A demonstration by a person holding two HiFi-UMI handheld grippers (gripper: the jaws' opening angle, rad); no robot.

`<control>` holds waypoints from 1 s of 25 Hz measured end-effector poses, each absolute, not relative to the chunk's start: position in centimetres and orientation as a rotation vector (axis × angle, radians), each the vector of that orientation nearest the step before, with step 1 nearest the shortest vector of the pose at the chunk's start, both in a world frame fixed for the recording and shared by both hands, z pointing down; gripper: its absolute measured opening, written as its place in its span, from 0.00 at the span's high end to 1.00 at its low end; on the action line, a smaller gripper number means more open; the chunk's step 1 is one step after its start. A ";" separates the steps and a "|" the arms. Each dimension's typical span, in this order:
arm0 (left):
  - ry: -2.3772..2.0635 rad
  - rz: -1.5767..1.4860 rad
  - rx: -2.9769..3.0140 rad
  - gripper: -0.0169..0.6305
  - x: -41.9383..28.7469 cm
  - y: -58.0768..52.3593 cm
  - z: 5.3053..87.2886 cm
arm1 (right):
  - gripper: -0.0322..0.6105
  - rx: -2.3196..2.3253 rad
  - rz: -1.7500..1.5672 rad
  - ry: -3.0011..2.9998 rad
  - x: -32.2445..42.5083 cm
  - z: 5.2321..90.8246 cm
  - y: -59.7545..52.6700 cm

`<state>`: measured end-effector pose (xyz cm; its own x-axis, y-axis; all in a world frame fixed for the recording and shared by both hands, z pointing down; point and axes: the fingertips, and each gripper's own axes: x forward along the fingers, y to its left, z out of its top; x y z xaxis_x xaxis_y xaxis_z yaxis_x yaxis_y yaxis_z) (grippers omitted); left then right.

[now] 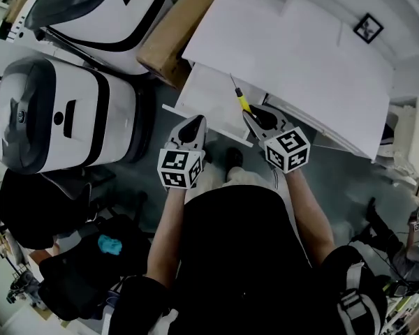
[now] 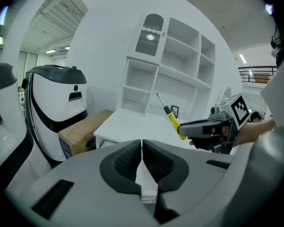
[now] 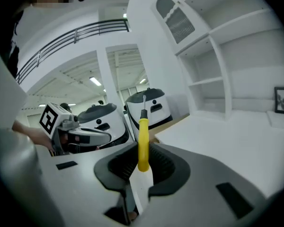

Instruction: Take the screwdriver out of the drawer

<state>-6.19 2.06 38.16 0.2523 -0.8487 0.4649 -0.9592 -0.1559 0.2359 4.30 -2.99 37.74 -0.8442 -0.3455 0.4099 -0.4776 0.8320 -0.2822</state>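
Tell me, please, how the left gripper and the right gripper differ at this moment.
The left gripper is shut with nothing between its jaws; the right gripper is shut on the yellow handle of the screwdriver. In the head view the right gripper reaches slightly nearer the white desk than the left gripper. Both carry marker cubes and are held side by side.

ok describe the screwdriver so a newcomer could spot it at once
Find the big white desk; in front of it the right claw is shut on the screwdriver. It has a yellow handle and thin metal shaft, the only yellow thing there.
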 end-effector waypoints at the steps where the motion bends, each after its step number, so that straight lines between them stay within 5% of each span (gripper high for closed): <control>1: -1.650 0.288 2.057 0.93 -6.2 2.2 37.5 | 0.82 0.633 0.540 -2.691 4.6 36.7 -2.8; 25: -1.721 0.196 2.106 0.93 -4.7 3.2 33.2 | 0.83 0.674 0.566 -2.897 6.7 29.6 -1.1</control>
